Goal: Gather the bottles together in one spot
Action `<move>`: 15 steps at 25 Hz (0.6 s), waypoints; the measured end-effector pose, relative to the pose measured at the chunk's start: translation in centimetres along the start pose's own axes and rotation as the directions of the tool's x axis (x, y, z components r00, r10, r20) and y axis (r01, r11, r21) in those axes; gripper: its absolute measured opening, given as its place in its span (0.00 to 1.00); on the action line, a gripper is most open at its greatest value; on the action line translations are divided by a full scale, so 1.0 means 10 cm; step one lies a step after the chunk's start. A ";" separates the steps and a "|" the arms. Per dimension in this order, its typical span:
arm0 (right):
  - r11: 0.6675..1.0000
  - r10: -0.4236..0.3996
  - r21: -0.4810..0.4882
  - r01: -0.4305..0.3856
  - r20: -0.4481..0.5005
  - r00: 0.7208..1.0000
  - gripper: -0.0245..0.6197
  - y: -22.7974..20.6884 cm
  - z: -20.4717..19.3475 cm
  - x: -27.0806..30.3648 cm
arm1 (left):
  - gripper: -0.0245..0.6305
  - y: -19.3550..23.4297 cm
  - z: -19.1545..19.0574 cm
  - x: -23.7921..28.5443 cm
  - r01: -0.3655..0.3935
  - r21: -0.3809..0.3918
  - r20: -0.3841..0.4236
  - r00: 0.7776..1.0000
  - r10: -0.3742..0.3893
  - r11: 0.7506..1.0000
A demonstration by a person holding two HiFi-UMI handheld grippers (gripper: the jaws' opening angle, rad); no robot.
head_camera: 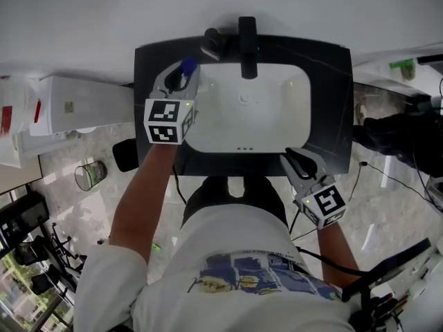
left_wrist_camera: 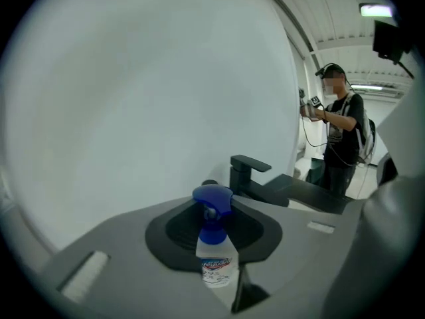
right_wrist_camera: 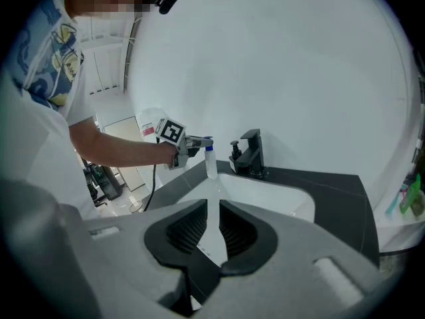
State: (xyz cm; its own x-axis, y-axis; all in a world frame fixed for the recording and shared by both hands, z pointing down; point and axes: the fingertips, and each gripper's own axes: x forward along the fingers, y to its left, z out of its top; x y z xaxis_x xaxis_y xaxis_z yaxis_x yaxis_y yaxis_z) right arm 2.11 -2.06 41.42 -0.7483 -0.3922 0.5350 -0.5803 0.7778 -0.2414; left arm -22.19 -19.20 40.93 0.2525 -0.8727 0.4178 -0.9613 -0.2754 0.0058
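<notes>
— Any print on the spray bottle (left_wrist_camera: 217,261)?
— A blue-and-red logo on a white label, but the words are too small to read. The cap is blue, and I can't tell what's inside.
— Where is it?
— Clamped in the left gripper (head_camera: 181,75) at the basin's (head_camera: 277,126) back left corner, near the faucet (head_camera: 247,43) and a black pump dispenser (head_camera: 211,41).
— And the right gripper (head_camera: 294,159)?
— Its jaws are narrowly apart with nothing between them, at the countertop's (head_camera: 332,102) front edge.
</notes>
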 end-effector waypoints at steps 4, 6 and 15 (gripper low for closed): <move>1.000 -0.017 0.016 0.017 -0.003 1.000 0.12 -0.08 -0.04 -0.03 | 0.16 0.28 0.15 0.20 -0.079 -0.040 0.038 0.996 0.081 0.996; 0.999 -0.028 0.023 0.028 -0.008 1.000 0.12 -0.10 -0.07 -0.04 | 0.16 0.43 0.19 0.30 -0.116 -0.051 0.048 0.992 0.118 0.992; 0.996 -0.067 0.054 0.069 -0.039 0.997 0.12 0.08 -0.14 0.05 | 0.15 1.00 0.17 0.47 -0.208 -0.123 0.072 0.973 0.218 0.970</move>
State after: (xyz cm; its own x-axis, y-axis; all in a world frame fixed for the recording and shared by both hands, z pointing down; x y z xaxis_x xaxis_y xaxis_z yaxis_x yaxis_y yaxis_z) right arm 1.68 -0.96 42.62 -0.6945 -0.4238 0.5815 -0.6471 0.7212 -0.2472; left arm -30.43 -26.75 41.46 0.0445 -0.9386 0.3422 -0.9989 -0.0361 0.0308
